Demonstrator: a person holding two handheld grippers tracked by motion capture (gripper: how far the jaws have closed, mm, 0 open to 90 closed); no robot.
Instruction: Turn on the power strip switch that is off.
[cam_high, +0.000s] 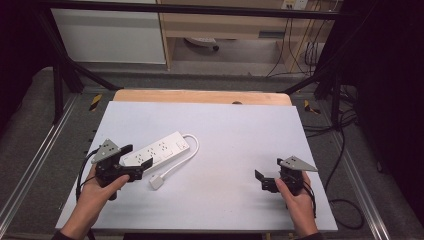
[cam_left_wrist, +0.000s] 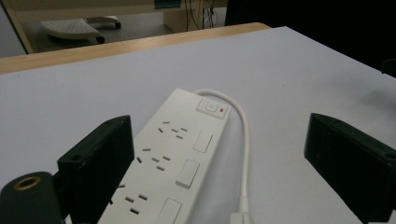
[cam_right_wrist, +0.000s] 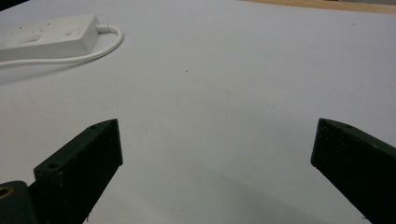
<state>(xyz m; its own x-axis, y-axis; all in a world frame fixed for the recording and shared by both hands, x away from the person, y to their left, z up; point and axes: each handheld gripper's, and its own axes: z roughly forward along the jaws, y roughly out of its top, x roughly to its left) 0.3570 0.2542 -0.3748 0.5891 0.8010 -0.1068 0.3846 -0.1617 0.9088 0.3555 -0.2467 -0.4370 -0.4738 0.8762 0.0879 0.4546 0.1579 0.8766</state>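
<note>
The left gripper (cam_high: 135, 161) sits near the tabletop's (cam_high: 240, 135) left edge, held by the left hand (cam_high: 97, 192), its jaws spread wide and gripping nothing. In the left gripper view the near end of the white power strip (cam_left_wrist: 175, 158) lies between the open jaws, one jaw just beside its side; whether they touch cannot be told. The strip runs diagonally away toward the far edge, its switch (cam_left_wrist: 212, 107) at the far end. Its cord (cam_high: 186, 155) loops back to a plug (cam_high: 157, 182) lying beside the strip. The right gripper (cam_high: 267, 175), in the right hand (cam_high: 297, 197), is near the right edge, well apart from the strip, jaws likewise released over bare surface.
</note>
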